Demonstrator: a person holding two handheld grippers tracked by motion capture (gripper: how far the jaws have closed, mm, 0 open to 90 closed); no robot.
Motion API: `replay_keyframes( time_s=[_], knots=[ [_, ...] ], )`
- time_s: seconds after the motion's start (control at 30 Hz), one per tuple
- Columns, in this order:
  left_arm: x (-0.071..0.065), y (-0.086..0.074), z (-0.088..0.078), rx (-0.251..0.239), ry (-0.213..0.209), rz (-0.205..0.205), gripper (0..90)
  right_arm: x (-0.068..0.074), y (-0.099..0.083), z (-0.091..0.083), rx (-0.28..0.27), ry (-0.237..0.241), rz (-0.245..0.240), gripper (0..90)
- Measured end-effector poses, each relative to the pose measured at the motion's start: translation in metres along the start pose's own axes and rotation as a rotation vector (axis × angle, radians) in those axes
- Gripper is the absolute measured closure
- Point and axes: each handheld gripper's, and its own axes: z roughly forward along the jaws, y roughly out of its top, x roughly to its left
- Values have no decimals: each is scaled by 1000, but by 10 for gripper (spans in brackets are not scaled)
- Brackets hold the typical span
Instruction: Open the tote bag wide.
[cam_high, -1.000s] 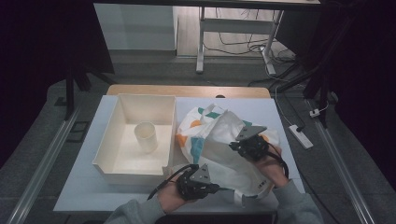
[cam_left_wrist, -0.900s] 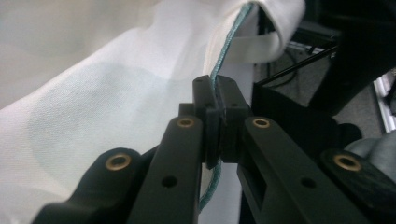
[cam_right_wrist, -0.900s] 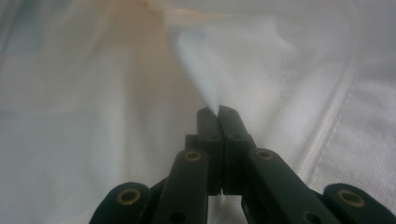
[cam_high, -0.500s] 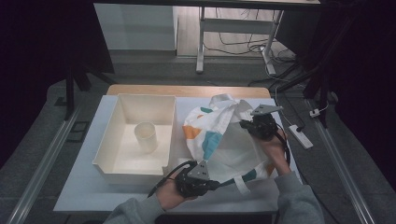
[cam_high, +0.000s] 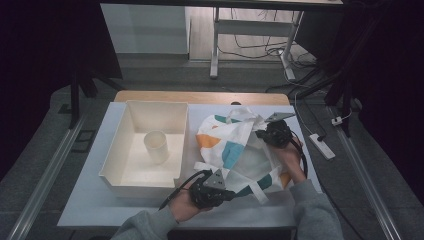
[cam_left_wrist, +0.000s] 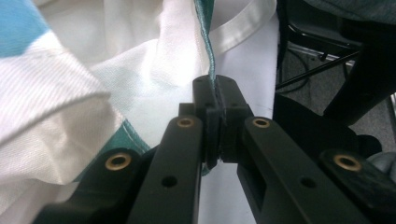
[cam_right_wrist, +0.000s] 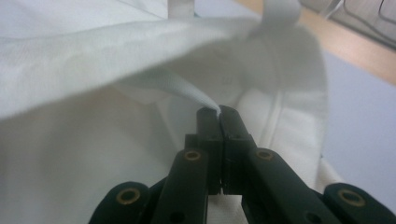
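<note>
A white cloth bag (cam_high: 235, 150) with orange, blue and teal patches lies spread on the table, right of the tray. My left gripper (cam_high: 227, 192) sits at the bag's near edge, shut on its teal-trimmed hem (cam_left_wrist: 211, 70). My right gripper (cam_high: 260, 132) is at the bag's far right side, shut on a pinch of white fabric (cam_right_wrist: 187, 91) that it holds pulled up from the inner side of the bag (cam_right_wrist: 70, 154). A white strap (cam_left_wrist: 243, 28) trails off the bag's near edge.
A cream tray (cam_high: 125, 170) stands at the left with a pale cup (cam_high: 156, 146) upright inside it. The wooden table edge (cam_high: 200, 96) runs along the back. A white power strip (cam_high: 322, 146) lies on the floor to the right.
My right gripper has carried its pinch of cloth away from me toward the far right, spreading the bag out flatter. The left gripper has stayed put at the near hem.
</note>
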Motion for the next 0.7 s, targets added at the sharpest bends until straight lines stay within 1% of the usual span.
replay_keyframes(
  time_s=[0.1, 0.2, 0.37, 0.47, 0.57, 0.7],
  knots=[
    [2, 0, 2, 3, 8, -4, 881, -4, -4, 11, 26, 7, 15, 886],
    [4, 0, 3, 6, 9, -7, 881, -6, -5, 15, 31, 2, 18, 886],
    [4, 0, 4, 10, 19, -6, 881, -8, -4, 15, 21, -30, -4, 887],
    [5, 0, 4, 11, 29, -7, 881, -10, -4, 15, 7, -57, -3, 887],
    [5, 0, 5, 13, 29, -8, 881, -12, -5, 19, 15, -54, 0, 887],
    [4, 0, 6, 16, 28, -9, 881, -11, -8, 25, 42, -48, 2, 887]
  ],
)
